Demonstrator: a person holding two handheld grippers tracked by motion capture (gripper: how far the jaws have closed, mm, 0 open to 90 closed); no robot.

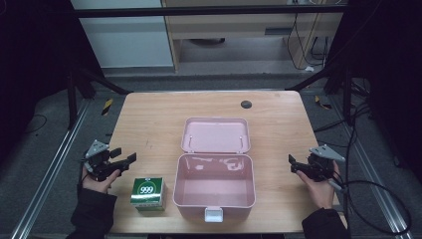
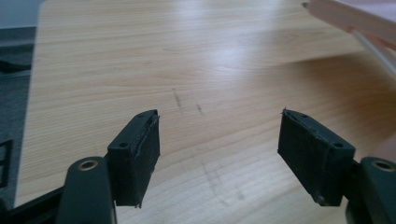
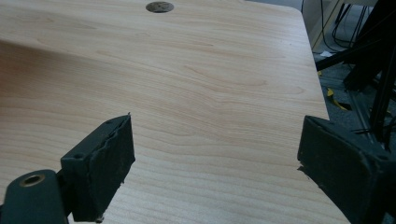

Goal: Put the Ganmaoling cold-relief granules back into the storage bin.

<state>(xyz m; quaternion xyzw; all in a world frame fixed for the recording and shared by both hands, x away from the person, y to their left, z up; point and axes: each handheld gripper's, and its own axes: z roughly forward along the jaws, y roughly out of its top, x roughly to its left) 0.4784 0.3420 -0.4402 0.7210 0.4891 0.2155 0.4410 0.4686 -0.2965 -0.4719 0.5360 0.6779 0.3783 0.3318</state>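
Green-and-white carton (image 1: 149,193) near the front-left of the wooden table (image 1: 149,114), upright. White oval on its top face reads "999"; the smaller print is too fine to read.

Pink plastic case (image 1: 214,186) at table centre, just right of the carton. Lid (image 1: 215,135) thrown back flat, white latch (image 1: 213,214) at the front edge. No writing visible on it.

Left gripper (image 1: 122,158): held over the table's left edge, just up and left of the carton, apart from it. Jaws spread with a clear gap, nothing between them; in the left gripper view (image 2: 219,140) bare wood lies beyond the pads, with the pink lid's corner at upper right.

Right gripper (image 1: 294,164): near the right edge, well apart from the carton, with the case between them. Jaws apart and empty (image 3: 215,154). Round dark grommet (image 3: 159,7) at the far edge.
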